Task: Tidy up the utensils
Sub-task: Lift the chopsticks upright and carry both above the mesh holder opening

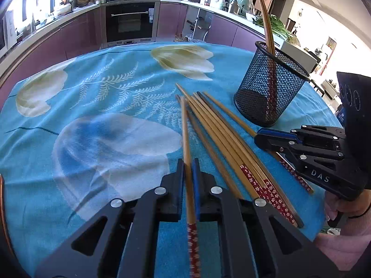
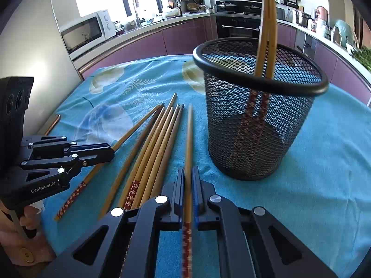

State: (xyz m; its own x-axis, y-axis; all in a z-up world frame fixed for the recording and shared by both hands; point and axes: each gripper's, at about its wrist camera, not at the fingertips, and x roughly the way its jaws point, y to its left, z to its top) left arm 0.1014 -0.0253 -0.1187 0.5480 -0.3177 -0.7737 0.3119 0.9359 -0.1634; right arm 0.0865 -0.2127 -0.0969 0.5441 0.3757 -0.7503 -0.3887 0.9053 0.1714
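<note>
Chopsticks: two already stand in the mesh cup (image 2: pixel 259 115), red patterned ends down, leaning on the rim. The loose bundle (image 2: pixel 153 143) lies on the blue cloth on the bench (image 1: pixel 92 92), just left of the cup as the right wrist view shows it, tips pointing away.

Both tools are clenched, each on one stick. Left tool (image 1: pixel 188 169) grips its left-hand chopstick (image 1: pixel 185 134) on the bare wood just above the red band; that stick sits at the bundle's left edge. Right tool (image 2: pixel 188 178) pinches its right-hand chopstick (image 2: pixel 189 139), the one nearest the cup, at a similar spot.

How I'd run the lift:
- Raise each stick straight off the cloth first, so the tip doesn't drag neighbours or snag the fabric.
- Right goes first, I'd say; it's the nearer one to the cup, and two tools over one rim would crowd.
- Swing the red end down, clear the rim and the two leaning sticks, release low inside.
- Grip sits near one end, so expect the long end to sag or pivot; keep moves slow.

Pose: both tools pitch steeply down toward the bench, side by side, a hand (image 1: pixel 343 206) on each handle.
</note>
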